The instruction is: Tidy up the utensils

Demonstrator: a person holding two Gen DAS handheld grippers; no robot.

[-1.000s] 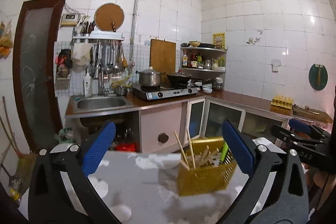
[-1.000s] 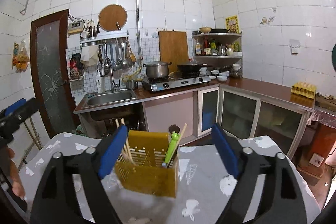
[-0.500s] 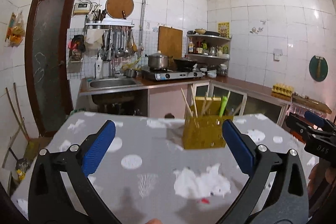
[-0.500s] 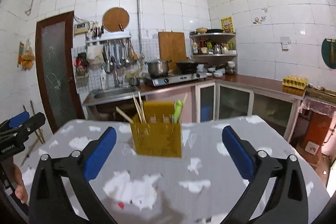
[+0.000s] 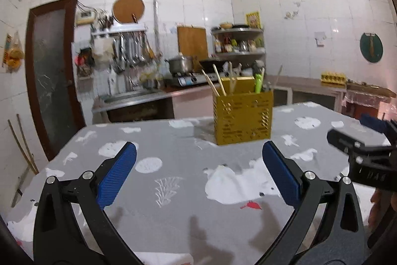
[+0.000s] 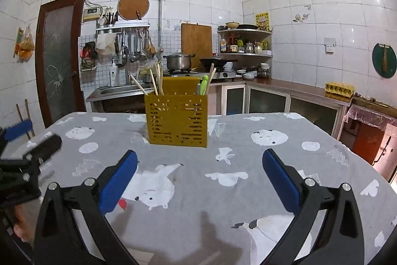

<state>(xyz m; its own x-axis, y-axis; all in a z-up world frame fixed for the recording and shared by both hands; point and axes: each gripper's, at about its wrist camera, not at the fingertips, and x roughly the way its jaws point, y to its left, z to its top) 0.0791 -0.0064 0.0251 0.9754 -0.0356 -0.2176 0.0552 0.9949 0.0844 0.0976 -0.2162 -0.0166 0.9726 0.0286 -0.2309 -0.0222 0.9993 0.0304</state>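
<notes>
A yellow perforated utensil holder stands upright on the grey patterned tablecloth; it also shows in the right wrist view. Wooden chopsticks and a green-handled utensil stick out of it. My left gripper is open and empty, low over the table, well short of the holder. My right gripper is open and empty, also short of the holder. The right gripper shows at the right edge of the left wrist view, the left gripper at the left edge of the right wrist view.
Beyond the table are a sink counter, a stove with a pot, corner shelves and a side counter with an egg tray. A brown door is at the left.
Both grippers have drawn back and dropped lower from the holder, which now sits farther off on the table. Both stay open and empty.
</notes>
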